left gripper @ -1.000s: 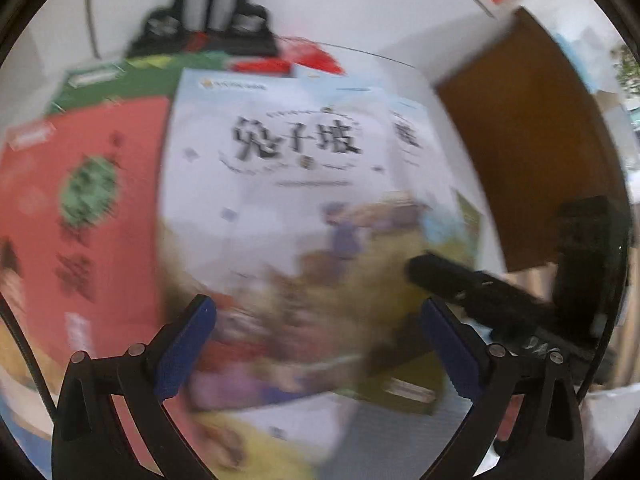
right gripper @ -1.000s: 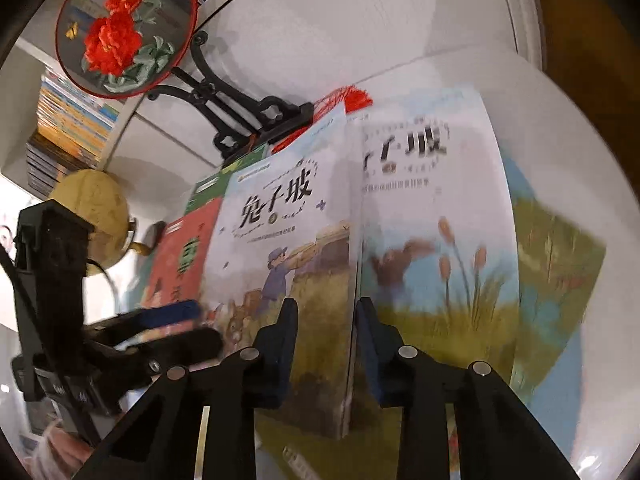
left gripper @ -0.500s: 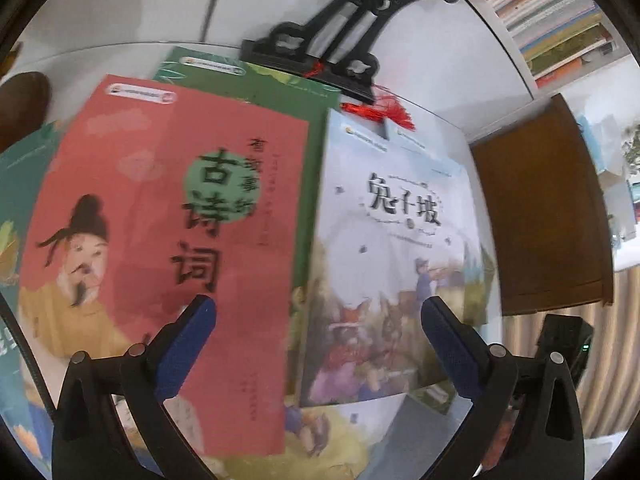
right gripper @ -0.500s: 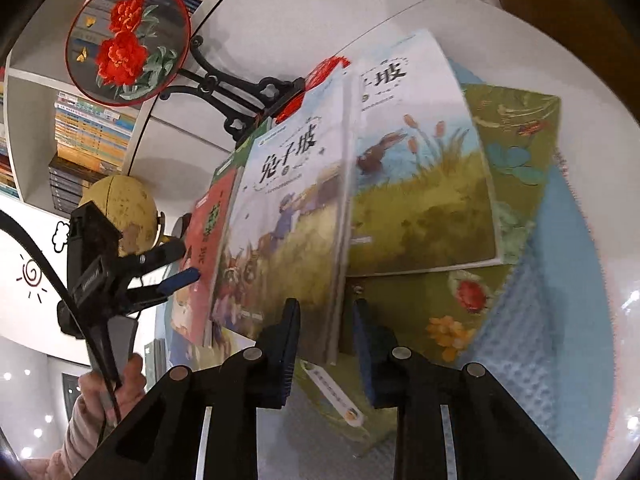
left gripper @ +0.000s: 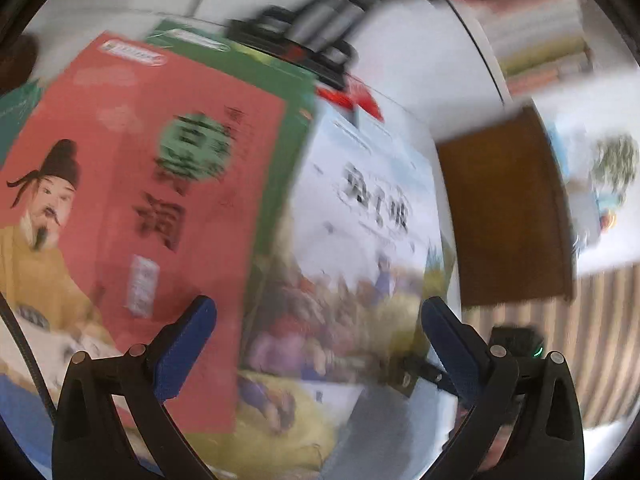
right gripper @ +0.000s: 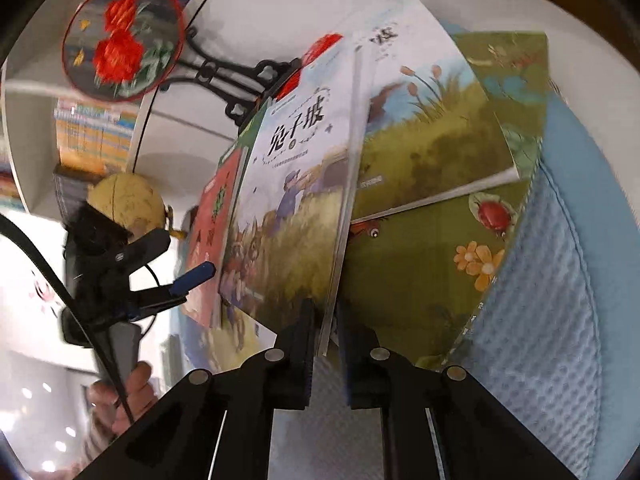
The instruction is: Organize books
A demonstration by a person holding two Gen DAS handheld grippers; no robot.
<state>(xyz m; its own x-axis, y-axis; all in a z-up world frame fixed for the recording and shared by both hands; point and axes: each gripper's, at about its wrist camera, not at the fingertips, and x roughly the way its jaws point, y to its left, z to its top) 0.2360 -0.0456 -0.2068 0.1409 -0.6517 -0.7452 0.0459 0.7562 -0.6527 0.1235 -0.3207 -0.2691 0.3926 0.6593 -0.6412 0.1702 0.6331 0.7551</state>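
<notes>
Since a second ago the right gripper (right gripper: 326, 334) has narrowed until its black jaws pinch the bottom edge of the pale-covered rabbit picture book (right gripper: 298, 184), lifted off the overlapped books at twelve o'clock. At nine o'clock from it the left gripper (left gripper: 318, 346) hovers with blue pads spread, empty, over the red poetry book (left gripper: 132, 184) and that pale book's cover.
</notes>
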